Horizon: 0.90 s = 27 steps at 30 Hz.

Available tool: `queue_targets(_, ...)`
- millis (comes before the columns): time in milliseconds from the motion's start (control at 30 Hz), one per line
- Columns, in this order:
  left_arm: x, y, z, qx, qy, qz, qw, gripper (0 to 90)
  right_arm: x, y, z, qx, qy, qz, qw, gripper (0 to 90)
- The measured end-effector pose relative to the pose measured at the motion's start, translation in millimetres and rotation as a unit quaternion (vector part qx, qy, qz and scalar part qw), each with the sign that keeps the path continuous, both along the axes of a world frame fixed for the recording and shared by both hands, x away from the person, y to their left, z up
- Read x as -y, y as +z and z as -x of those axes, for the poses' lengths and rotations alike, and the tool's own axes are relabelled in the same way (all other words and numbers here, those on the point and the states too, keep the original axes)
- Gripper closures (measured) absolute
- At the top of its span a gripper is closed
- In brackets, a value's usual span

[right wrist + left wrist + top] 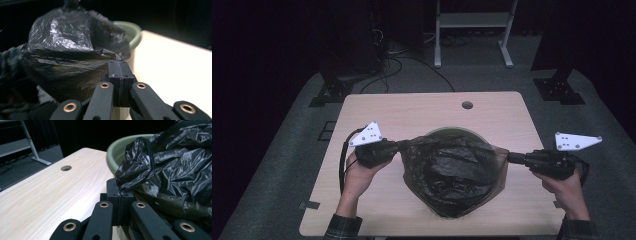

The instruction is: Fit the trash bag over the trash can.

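Near the middle of the tabletop (412,107) stood a round green bin (452,132), and over its mouth we held a black plastic bag (452,170) stretched out; what lay inside the bin we could not tell. The bag looked thin, light, limp and slippery, best taken by its gathered rim. Our left gripper (396,148) and right gripper (511,158) each had jaws clamped together on opposite edges of that rim.

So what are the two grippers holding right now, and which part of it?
Both hold the black plastic bag: the left gripper pinches its left edge, the right gripper its right edge, spread over the green bin.
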<state>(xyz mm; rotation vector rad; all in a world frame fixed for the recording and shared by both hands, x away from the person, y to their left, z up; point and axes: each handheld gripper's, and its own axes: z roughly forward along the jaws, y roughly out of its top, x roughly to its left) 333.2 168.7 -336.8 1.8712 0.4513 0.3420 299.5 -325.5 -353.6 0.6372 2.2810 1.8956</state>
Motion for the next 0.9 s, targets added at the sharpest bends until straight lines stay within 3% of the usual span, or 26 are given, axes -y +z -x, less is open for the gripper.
queue_targets(133, 0.6, -0.1, -10.7, 0.003, 0.008, 0.01, 0.9999, 89.5, 2.4, 3.8, -11.7, 0.007, -0.041, 0.001, 0.9991, 90.0)
queue_targets(300, 3.5, -7.4, -22.9, 0.006, 0.012, 0.024, 0.9996, 89.5, 2.5, 2.4, -24.2, 0.016, -0.093, 0.011, 0.9955, 90.0)
queue_targets(600, 2.0, -29.5, -42.8, -0.016, 0.001, 0.075, 0.9971, 89.6, -7.2, -6.1, -39.2, 0.019, -0.136, 0.033, 0.99, 90.0)
queue_targets(733, 0.2, -38.7, -48.8, -0.026, 0.009, 0.076, 0.9967, 89.6, -11.1, -12.3, -45.3, 0.012, -0.154, 0.058, 0.9862, 90.0)
queue_targets(900, -2.3, -55.9, -53.6, -0.046, 0.021, 0.06, 0.9969, 89.6, -12.8, -26.0, -49.0, 0.0, -0.176, 0.091, 0.9802, 90.0)
